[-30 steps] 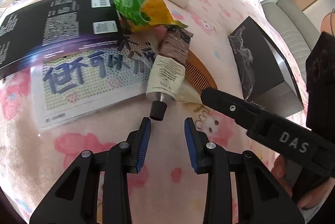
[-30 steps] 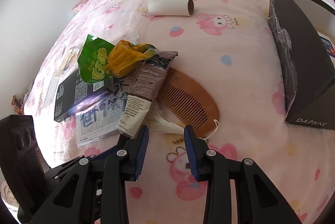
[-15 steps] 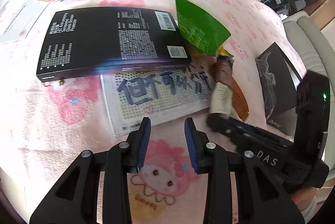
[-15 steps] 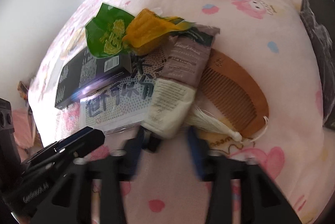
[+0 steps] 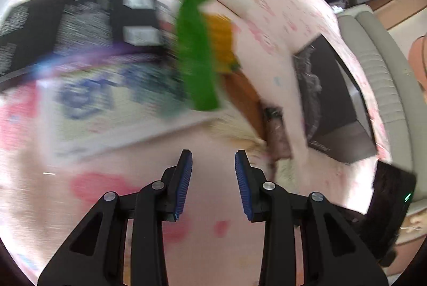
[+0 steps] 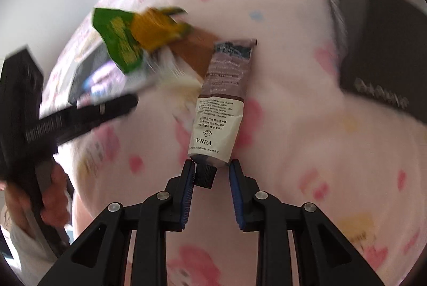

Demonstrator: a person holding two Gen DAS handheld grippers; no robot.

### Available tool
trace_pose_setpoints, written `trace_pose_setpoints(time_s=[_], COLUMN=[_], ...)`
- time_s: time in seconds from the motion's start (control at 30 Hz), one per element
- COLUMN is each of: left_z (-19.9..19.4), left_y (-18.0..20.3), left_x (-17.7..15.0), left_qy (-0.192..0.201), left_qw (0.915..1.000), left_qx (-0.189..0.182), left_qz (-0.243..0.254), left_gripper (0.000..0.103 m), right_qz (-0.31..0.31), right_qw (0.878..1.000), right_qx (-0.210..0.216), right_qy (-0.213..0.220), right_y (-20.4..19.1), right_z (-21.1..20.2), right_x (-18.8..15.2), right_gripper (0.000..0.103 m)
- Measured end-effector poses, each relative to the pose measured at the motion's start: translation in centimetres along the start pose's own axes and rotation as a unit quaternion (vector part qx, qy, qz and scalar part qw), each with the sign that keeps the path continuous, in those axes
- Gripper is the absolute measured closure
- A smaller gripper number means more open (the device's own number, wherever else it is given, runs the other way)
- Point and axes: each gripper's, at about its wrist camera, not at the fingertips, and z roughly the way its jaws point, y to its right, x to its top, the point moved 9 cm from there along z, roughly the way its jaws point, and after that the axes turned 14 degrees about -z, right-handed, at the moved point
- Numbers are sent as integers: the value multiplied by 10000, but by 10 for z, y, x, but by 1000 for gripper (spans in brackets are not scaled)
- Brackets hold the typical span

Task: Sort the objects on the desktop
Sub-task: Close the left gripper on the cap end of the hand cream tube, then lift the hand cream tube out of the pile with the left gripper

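tube cap [image 6: 204, 176] between closing right fingers [image 6: 187, 187]

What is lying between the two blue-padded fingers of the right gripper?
In the right wrist view, the black screw cap of the white and brown cream tube sits between the closing right gripper jaws, against the left pad.

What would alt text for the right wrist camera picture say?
The right gripper is closing around the black cap of a cream tube, which points away over a pink cartoon-print cloth. Behind it are a green and yellow wrapper and a dark box.
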Motion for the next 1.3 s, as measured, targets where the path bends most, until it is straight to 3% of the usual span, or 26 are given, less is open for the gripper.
trace_pose_setpoints(time_s=[0.2,0.33,0.4,0.43,0.47,0.63,0.87,0.97,1.07,1.3], left_z=[38,61,70,72,72,63,33,25,21,16], left_y=[48,62,66,68,70,73,54,42,32,26], left_x=[-20,-25,-26,-26,-26,-34,-32,-36,-42,-43], left_qy=[-419,-537,-561,-553,-539,-285,11,112,115,93], left_qw=[9985,9978,9976,9977,9980,9990,9997,9995,9993,9984], left_qx=[-206,-76,-12,-14,-63,88,-65,32,97,-135], left_qz=[280,377,404,392,317,339,-252,-310,-345,-542], left_gripper=[70,63,63,70,77,78,82,90,92,92], right_qz=[106,93,62,34,-6,126,255,408,515,219], right_qw=[9998,9997,9997,9998,9999,9996,9994,9981,9970,9987], right_qx=[-138,-57,84,103,130,236,0,-207,-286,287], right_qy=[94,208,226,192,113,-34,217,407,507,369], right_y=[19,17,13,12,10,10,21,31,37,5], right_z=[-20,-30,-30,-28,-22,-3,-20,-30,-39,-33], right_x=[-13,-13,-13,-14,-15,-25,-21,-19,-21,-29], right_gripper=[80,80,80,80,80,80,80,80,80,80])
